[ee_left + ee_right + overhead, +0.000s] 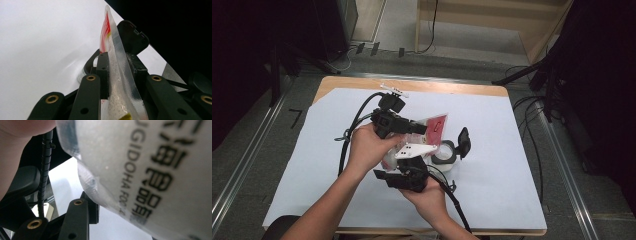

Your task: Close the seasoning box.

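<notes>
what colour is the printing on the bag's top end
Red on the clear plastic bag, with a touch of yellow; the left gripper view shows it best.

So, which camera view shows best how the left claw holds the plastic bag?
The left gripper view: the left claw has both pads pressed on the sealed edge of the plastic bag, seen edge-on. The high view gives the bag small, partly behind hands. The right gripper view shows its printed face very close, not that grip.

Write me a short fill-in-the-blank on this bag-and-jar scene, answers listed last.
1. The left gripper is shut on the edge of a plastic ____.
2. The bag bears a patch coloured ____.
3. The jar has its black hinged lid standing ____.
4. The table wears a cover coloured ____.

Missing words: bag; red; open; white
</notes>
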